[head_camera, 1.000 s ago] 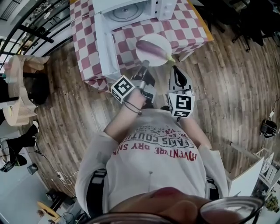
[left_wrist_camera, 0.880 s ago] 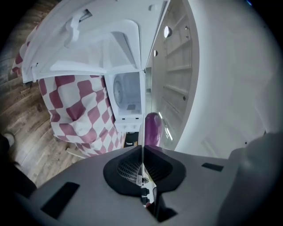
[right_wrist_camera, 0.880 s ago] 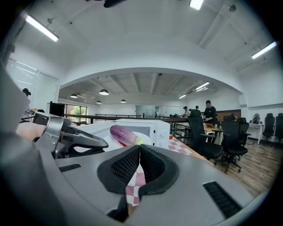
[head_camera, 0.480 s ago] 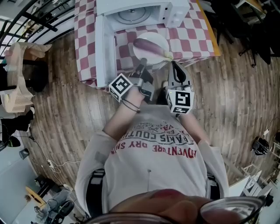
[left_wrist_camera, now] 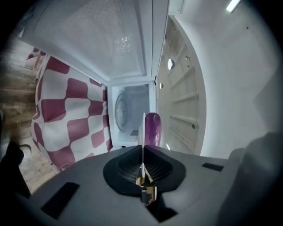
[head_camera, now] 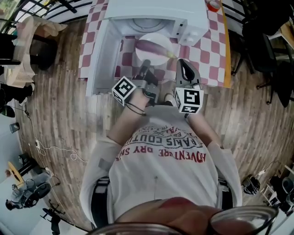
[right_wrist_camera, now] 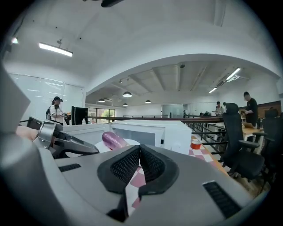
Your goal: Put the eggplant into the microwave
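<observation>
Because the left hand-held gripper [head_camera: 146,63] is pinched on the near rim of the round white plate [head_camera: 161,37], the glossy purple eggplant [head_camera: 151,47] lies just ahead of it. Its long axis runs crosswise to the jaws, at the mouth of the open white microwave [head_camera: 156,8]. The right hand-held gripper [head_camera: 181,62], jaws pressed together and empty, hangs beside the plate over the red-and-white checked surface [head_camera: 202,55], so the left hand looks better placed to push inward.
</observation>
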